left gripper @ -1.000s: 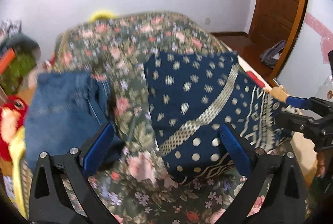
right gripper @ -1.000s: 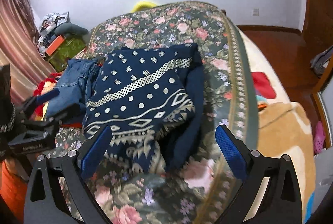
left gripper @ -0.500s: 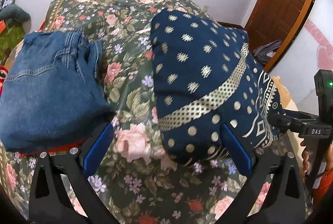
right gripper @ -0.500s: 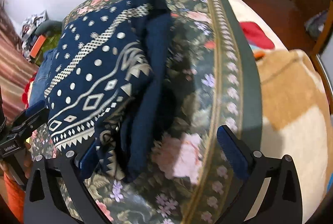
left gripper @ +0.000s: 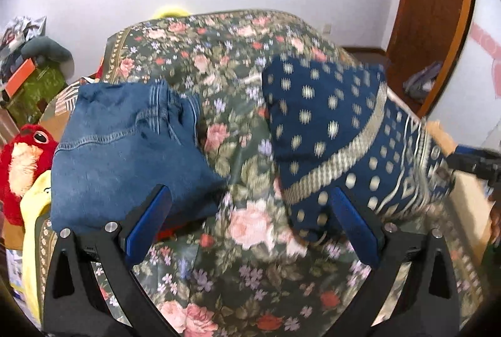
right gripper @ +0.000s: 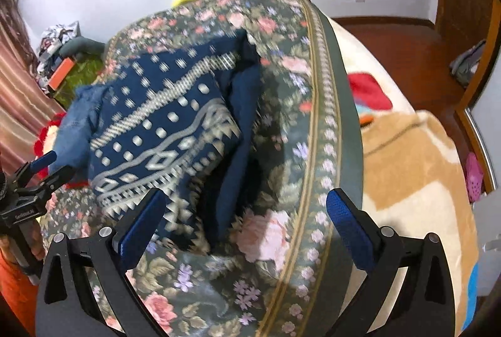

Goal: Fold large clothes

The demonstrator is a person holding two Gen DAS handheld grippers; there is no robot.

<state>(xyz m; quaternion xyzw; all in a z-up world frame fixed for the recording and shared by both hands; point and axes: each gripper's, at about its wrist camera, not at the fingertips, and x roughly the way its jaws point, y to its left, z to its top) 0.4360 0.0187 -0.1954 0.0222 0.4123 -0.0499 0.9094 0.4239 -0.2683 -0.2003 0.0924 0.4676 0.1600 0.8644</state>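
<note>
A folded navy garment (left gripper: 338,130) with cream dots and bands lies on the floral bedspread (left gripper: 225,71); it also shows in the right wrist view (right gripper: 162,130). Folded blue jeans (left gripper: 125,149) lie to its left, apart from it. My left gripper (left gripper: 250,224) is open and empty, just in front of the gap between jeans and navy garment. My right gripper (right gripper: 244,227) is open and empty, at the navy garment's near edge. The left gripper shows at the left of the right wrist view (right gripper: 37,177).
A red plush toy (left gripper: 22,161) and yellow cloth lie left of the jeans. The bed's bordered edge (right gripper: 332,124) runs right of the navy garment, with a tan blanket (right gripper: 407,180) and red item beyond. A wooden door (left gripper: 432,11) stands at right.
Both grippers have pulled back and tilted up from the bed; more wall and room show now. Both stay open. The garments have not moved.
</note>
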